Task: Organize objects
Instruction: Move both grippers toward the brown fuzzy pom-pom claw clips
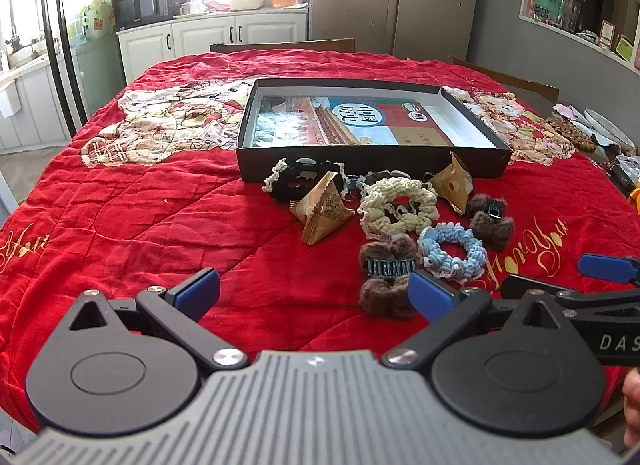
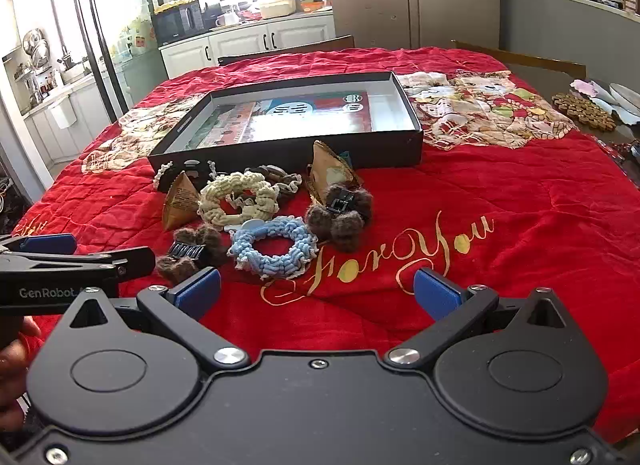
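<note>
Red quilted cloth [image 1: 160,225] covered the whole table, with cartoon bear patches and gold "For You" lettering [image 2: 400,261] near the front edge. Toward the middle sat a shallow black box [image 1: 472,163], open on top, with a printed book or card lying flat inside it.

All the loose stuff was piled just in front of the box's near wall: a cream crocheted scrunchie [image 1: 396,205], a light blue scrunchie [image 1: 452,251] closer to the front edge, two fuzzy brown bow clips (one [image 1: 386,277] nearest the front edge, one [image 1: 490,219] off to the right), two tan pyramid-shaped packets [image 1: 326,211], and a black scrunchie with white trim [image 1: 296,177] right up against the box. Most of them were touching or overlapping. Nothing from the pile was inside the box.

Both tools were wide open and holding nothing. The left gripper [image 1: 314,293] hovered over bare cloth at the front edge, its right finger just beside the nearest bow clip. The right gripper [image 2: 318,289] hung over the gold lettering, with the blue scrunchie just ahead of it.
</note>
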`<state>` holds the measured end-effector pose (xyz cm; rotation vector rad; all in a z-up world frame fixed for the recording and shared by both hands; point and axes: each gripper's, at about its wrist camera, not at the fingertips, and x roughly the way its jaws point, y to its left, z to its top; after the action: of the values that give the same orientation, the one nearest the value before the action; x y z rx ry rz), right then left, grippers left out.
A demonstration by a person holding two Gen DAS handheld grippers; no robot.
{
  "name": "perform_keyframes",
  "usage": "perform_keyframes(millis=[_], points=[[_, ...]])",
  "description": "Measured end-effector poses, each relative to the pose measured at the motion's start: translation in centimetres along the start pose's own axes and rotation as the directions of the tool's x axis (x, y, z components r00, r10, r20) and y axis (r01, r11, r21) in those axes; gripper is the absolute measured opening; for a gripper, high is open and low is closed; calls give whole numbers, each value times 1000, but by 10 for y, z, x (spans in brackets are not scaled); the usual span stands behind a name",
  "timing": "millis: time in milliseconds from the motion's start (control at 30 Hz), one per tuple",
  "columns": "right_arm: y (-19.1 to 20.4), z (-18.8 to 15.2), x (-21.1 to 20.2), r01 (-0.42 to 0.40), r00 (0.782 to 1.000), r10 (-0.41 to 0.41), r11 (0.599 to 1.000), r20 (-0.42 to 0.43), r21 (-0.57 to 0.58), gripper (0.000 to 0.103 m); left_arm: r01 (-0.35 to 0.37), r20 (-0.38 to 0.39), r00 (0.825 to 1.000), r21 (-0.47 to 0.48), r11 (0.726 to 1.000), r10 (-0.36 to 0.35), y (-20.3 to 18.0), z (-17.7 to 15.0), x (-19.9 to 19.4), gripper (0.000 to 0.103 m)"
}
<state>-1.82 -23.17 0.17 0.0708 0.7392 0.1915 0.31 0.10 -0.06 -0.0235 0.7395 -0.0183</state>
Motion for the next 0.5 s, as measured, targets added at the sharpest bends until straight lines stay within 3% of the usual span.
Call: perform_keyframes(millis=[500], points=[[-3, -1, 5, 25, 1000, -25, 999, 6, -37, 103, 18, -7, 1000, 36, 999, -18, 0, 1, 5, 103]])
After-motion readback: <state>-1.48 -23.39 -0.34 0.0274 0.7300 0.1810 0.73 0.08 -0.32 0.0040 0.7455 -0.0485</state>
